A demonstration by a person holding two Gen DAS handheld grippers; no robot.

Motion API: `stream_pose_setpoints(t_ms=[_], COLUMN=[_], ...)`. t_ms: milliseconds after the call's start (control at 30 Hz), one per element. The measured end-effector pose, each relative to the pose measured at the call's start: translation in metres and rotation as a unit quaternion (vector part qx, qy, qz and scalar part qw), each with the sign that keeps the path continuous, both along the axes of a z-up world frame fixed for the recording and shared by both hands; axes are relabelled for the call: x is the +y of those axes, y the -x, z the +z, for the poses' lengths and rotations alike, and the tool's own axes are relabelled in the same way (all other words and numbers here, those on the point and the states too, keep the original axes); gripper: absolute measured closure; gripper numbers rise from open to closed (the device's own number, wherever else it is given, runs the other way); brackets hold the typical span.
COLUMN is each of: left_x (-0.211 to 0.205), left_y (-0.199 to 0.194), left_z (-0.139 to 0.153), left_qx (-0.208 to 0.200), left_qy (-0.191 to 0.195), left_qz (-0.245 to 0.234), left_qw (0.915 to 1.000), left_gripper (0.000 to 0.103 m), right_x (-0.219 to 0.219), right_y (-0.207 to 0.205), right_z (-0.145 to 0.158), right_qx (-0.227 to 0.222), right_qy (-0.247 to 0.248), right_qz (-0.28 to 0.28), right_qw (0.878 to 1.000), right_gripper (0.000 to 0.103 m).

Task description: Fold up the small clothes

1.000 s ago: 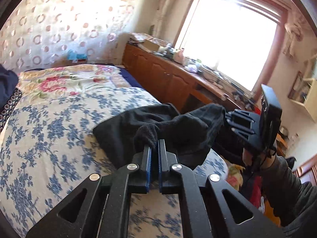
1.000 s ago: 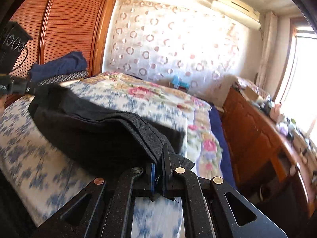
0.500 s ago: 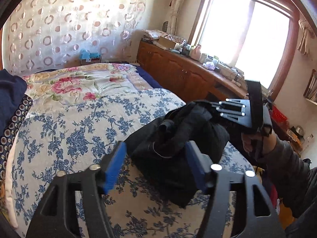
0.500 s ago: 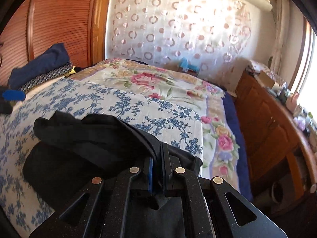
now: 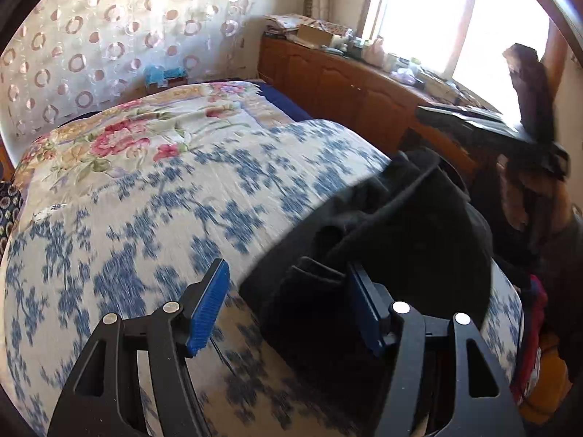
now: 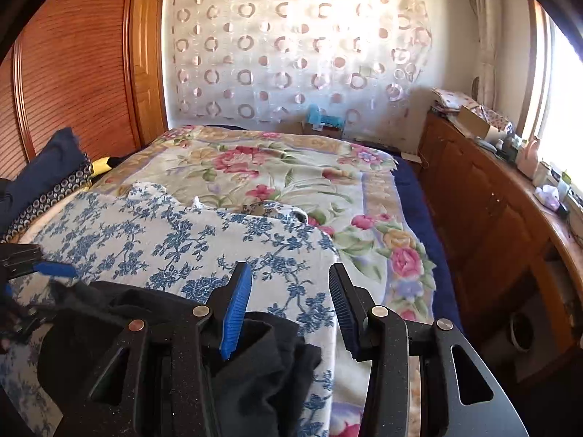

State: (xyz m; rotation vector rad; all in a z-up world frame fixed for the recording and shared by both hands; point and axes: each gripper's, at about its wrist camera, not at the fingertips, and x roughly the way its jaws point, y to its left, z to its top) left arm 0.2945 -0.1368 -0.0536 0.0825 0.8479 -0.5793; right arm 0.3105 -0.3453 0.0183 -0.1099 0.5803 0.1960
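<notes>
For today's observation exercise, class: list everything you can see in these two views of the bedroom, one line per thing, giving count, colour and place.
black garment: one, black, bunched on the near part of the bed
blue-flowered sheet: one, white with blue flowers, under the garment
rose-patterned blanket: one, cream with pink roses, far part of the bed
circle-patterned curtain: one, white with pink rings, on the far wall
wooden cabinet: one, brown, along the window side, top cluttered with small items
wooden wardrobe: one, reddish brown, opposite side of the bed
folded dark blue cloth: one pile, by the wardrobe
left tool: one, black with blue pads, open over the garment's edge
right tool: one, black with blue pads, jaws opening, nothing clamped
</notes>
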Motion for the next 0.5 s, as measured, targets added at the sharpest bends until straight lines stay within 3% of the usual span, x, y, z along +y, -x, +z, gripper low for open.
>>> stream_pose_setpoints(t_ms=[200, 333, 500], left_x=[0.013, 0.024, 0.033], left_y=[-0.016, -0.009, 0.009], left_z=[-0.002, 0.006, 0.027], left_qx=[-0.01, -0.024, -0.049], left_qy=[-0.005, 0.018, 0.039], left_qz=[0.038, 0.046, 0.041], left_qw=[0.9992, 0.9985, 0.9972], left_gripper=[0.037, 0.037, 0.037], right_x=[-0.006, -0.002, 0.008], right_y=[0.031, 0.054, 0.055], right_z=[-0.004, -0.017, -0.032], right_qx=[0.018, 0.039, 0.066], right_qy=[-0.029, -0.01, 0.021], right_qz=[0.048, 0.074, 0.097], right_qw=[0.998, 0.996, 0.993], right_gripper=[0.055, 0.055, 0.054])
